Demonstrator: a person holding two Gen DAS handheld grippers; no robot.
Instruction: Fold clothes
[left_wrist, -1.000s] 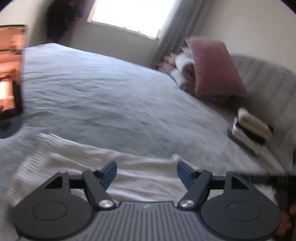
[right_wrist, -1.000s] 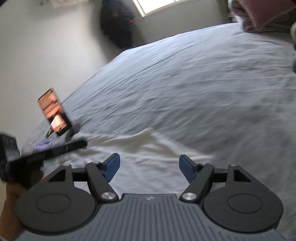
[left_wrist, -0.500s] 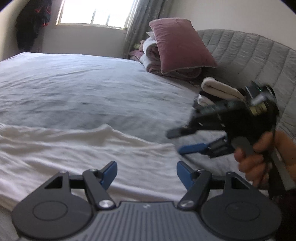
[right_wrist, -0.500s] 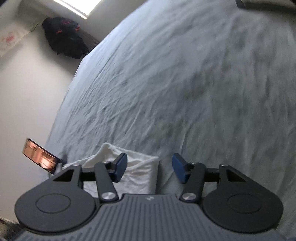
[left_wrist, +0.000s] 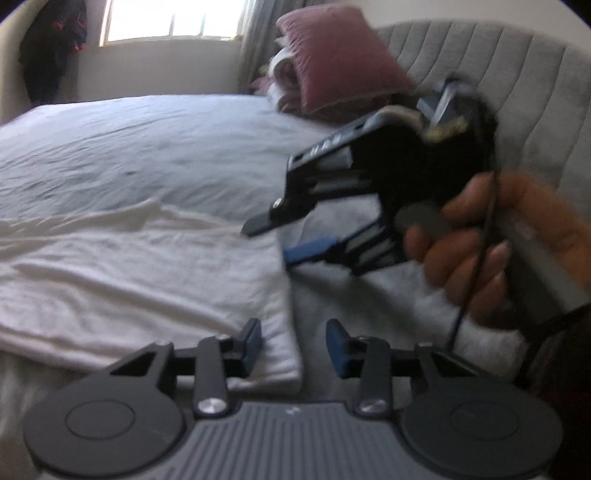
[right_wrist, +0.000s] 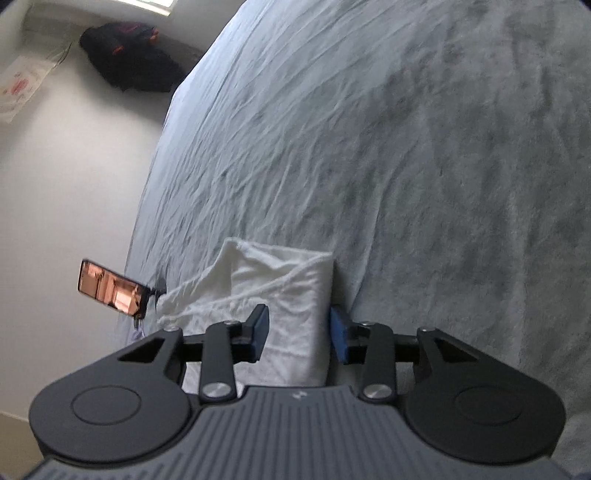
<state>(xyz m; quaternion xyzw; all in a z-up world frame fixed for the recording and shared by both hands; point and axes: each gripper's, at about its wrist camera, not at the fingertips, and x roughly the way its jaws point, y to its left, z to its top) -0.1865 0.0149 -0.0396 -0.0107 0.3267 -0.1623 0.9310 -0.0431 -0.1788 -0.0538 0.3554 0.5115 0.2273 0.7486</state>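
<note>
White garment (left_wrist: 140, 280) spread flat on the grey bed (left_wrist: 155, 147), its folded right edge running between both pairs of tongs. Left tongs (left_wrist: 294, 347) closing over the near corner of that edge, pads not yet pressing. Right tongs (right_wrist: 298, 334) closing too, cloth filling the gap, far pad touching the fold, gripped by a hand (left_wrist: 491, 251)
</note>
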